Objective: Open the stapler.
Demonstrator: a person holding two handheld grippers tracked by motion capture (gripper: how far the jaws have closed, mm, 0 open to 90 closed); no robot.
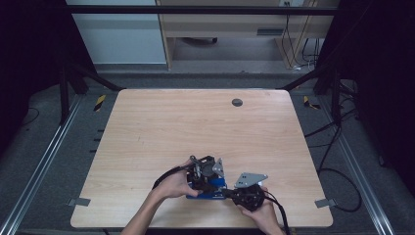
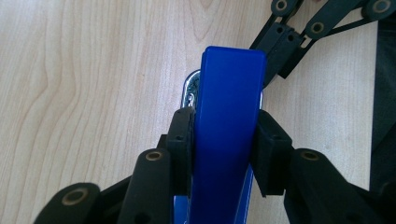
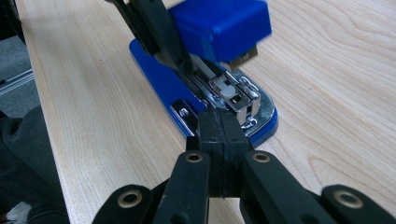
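Blue stapler (image 1: 208,192) low in the centre of the high view, on the near edge of the light wooden table (image 1: 195,127), wedged between two hands. Top arm lifted clear of the base in the right gripper view, metal staple channel (image 3: 233,95) laid bare beneath.

Left gripper (image 1: 205,171) just above the stapler in the high view, coming down from over it. Clamped on the stapler's blue top arm (image 2: 226,135) in the left gripper view: one black pad pressed flat against each side, arm running up the middle of the frame to a squared-off end. Chrome front of the base peeking out at left of that arm.

Right gripper (image 3: 219,140) in the lower middle of its own view, jaws pressed fully together, nothing visible between the pads. Tips right at the front end of the stapler's base, beside the chrome plate; touching or just short, cannot tell. Same gripper (image 1: 247,193) at the stapler's right end in the high view, grey three-cornered plate on top.

Small dark round spot (image 1: 237,102) far up the table, well apart from everything.
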